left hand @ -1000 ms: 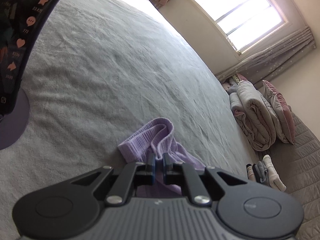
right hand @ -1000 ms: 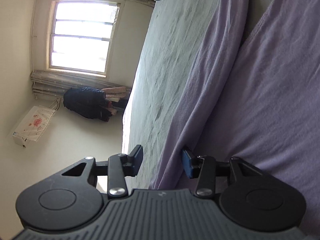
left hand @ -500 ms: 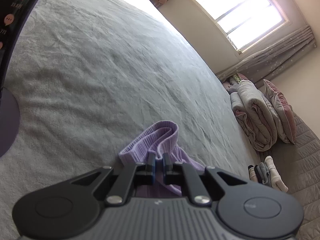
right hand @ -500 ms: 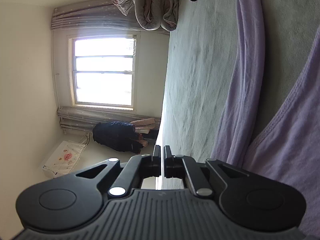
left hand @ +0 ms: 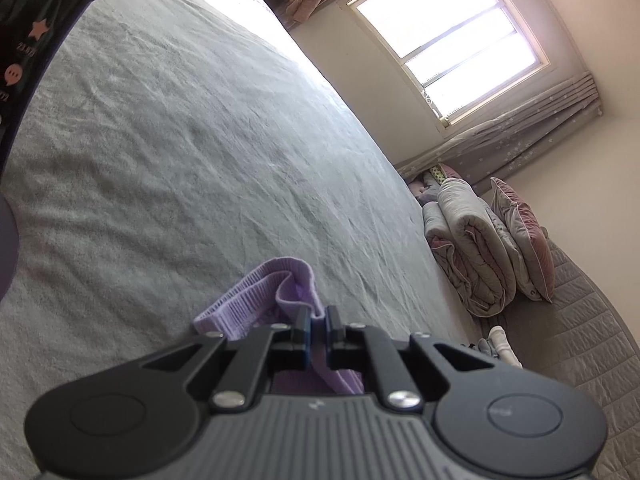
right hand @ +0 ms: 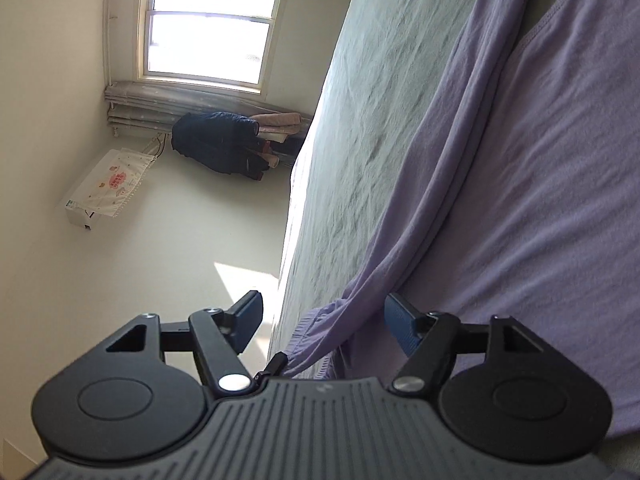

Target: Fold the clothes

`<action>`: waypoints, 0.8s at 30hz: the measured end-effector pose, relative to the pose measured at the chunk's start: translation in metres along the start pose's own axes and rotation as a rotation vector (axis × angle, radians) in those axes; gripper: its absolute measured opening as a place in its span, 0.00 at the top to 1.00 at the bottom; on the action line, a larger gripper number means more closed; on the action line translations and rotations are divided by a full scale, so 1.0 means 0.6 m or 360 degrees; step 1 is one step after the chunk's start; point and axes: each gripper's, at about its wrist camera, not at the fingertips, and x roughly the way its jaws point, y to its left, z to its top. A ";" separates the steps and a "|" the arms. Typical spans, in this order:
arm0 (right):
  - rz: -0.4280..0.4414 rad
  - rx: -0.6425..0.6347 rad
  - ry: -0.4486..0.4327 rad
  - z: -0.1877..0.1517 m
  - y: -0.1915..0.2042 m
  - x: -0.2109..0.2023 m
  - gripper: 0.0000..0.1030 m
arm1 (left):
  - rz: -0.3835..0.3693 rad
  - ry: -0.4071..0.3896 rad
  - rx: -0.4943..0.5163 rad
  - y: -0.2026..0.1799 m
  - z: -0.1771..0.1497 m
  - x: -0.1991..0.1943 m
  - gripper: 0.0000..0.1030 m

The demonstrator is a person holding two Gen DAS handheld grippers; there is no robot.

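The bed (left hand: 192, 128), under its grey cover, carries everything, and the lavender garment (right hand: 540, 184) lies spread across it, filling the right side of my right wrist view. Its long sleeve (right hand: 452, 128) runs beside the body panel toward my right claw (right hand: 324, 318), with the sleeve's end bunched between the 2 fingers. My right claw's jaws are opening, well apart, and neither pad presses the cloth. My left claw (left hand: 318, 330) is clamped on the ribbed cuff (left hand: 260, 286) of the same garment, holding it just above the bed cover. A rolled quilt (left hand: 468, 248) and a pink pillow (left hand: 524, 236) sit well apart at the far end.

I judge this an early step: laying out the sleeves before the first fold. The next move calls for my right claw to close on the sleeve end between its fingers, then for both claws to carry the sleeves across the body panel evenly so the cloth stays flat.

Against 1 second ago, my left claw's grip on the cuff is unchanged and its view has barely shifted. My right claw was half open then, stood pinched together with nothing in it half a second ago, and now gapes wider, closer to the sleeve end.
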 end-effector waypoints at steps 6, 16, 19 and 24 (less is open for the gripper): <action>-0.0015 0.0048 0.0123 -0.007 0.014 0.061 0.33 | -0.0018 -0.0008 0.0009 -0.002 -0.004 -0.009 0.94; -0.0086 0.0267 -0.0150 0.079 -0.032 0.046 0.70 | 0.0124 0.0036 0.0008 0.011 -0.003 0.000 0.94; -0.0124 0.0316 -0.0264 0.108 -0.053 0.014 0.80 | 0.0149 0.0043 0.0009 0.010 -0.003 0.004 0.94; -0.0133 0.0313 -0.0426 0.146 -0.068 -0.042 0.80 | 0.0188 0.0053 0.0007 0.011 -0.002 0.013 0.94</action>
